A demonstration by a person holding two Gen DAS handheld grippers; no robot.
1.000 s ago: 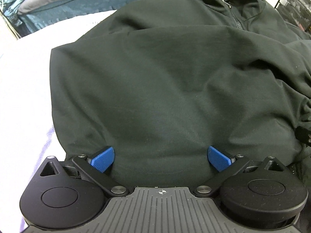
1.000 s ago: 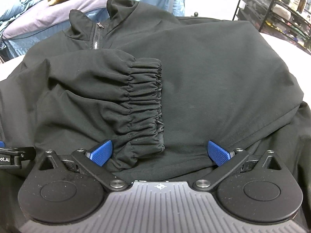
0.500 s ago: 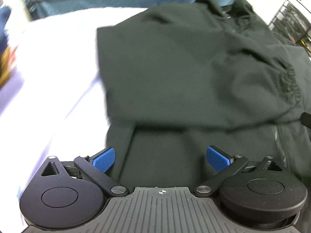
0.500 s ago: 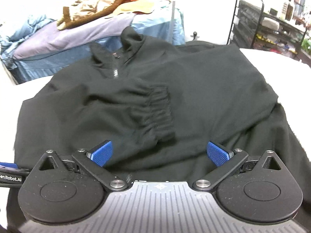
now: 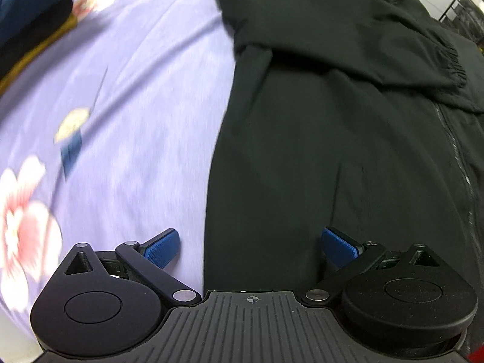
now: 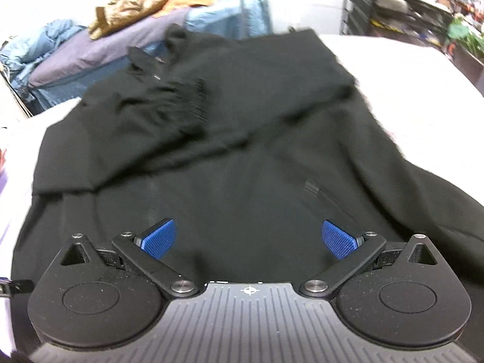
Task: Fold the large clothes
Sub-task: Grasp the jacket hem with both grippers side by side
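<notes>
A large black zip jacket (image 5: 332, 139) lies flat on the bed, collar at the far end, both sleeves folded in across its chest; the elastic cuff (image 5: 452, 60) of one sleeve lies on top. It also fills the right wrist view (image 6: 242, 163). My left gripper (image 5: 251, 249) is open and empty, low over the jacket's left bottom edge, one pad over the sheet. My right gripper (image 6: 249, 239) is open and empty above the jacket's lower part.
A lilac bedsheet (image 5: 121, 106) with pink flowers lies left of the jacket. A pile of blue, purple and tan clothes (image 6: 136, 30) sits beyond the collar. A black wire rack (image 6: 393, 9) stands at the back right.
Both grippers have pulled back from the chest toward the jacket's bottom hem, still open. The left one has also swung left, bringing the flowered sheet into view.
</notes>
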